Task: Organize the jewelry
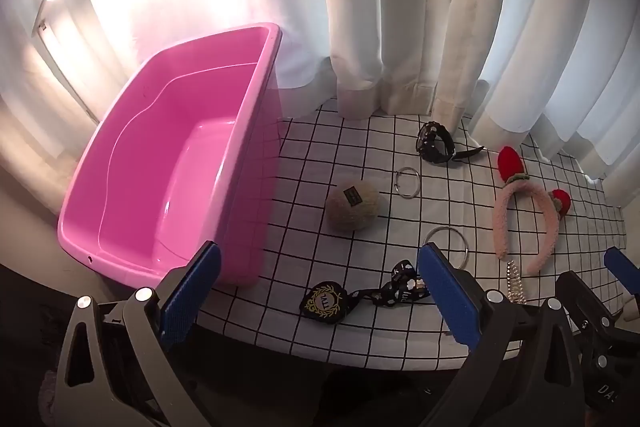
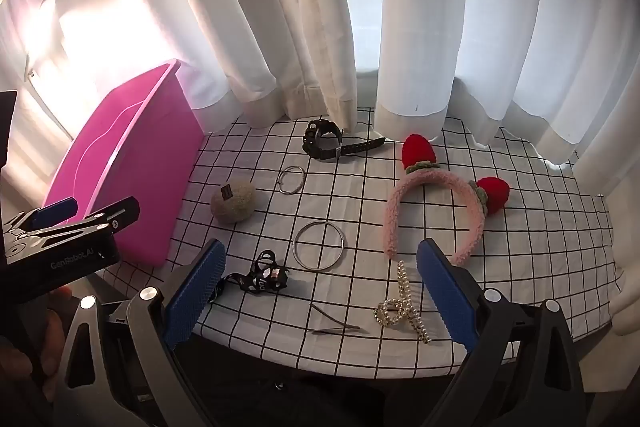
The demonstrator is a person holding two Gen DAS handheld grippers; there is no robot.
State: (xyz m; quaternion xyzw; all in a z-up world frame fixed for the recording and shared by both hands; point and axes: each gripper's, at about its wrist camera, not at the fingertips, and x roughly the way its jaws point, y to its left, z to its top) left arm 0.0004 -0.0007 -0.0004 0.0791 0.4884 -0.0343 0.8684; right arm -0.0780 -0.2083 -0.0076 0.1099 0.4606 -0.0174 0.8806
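Note:
Jewelry lies spread on a checked cloth: a black watch (image 2: 324, 141), a small silver ring (image 2: 291, 192), a larger bangle (image 2: 294, 247), a fuzzy beige ball (image 2: 234, 201), a pink headband (image 2: 424, 181) with red strawberries, a pearl clip (image 2: 400, 307), a thin hairpin (image 2: 332, 323) and a black ribbon badge (image 1: 326, 301). The pink tub (image 1: 172, 163) stands empty at the left. My left gripper (image 1: 320, 263) hovers open over the badge near the front edge. Beside it my right gripper (image 2: 322, 255) is open above the bangle and clip. Neither touches anything.
White curtains (image 2: 420, 27) hang along the back of the table and rest on the cloth (image 2: 520, 247). The table's front edge runs just under both grippers. A hand shows at the lower left of the right wrist view.

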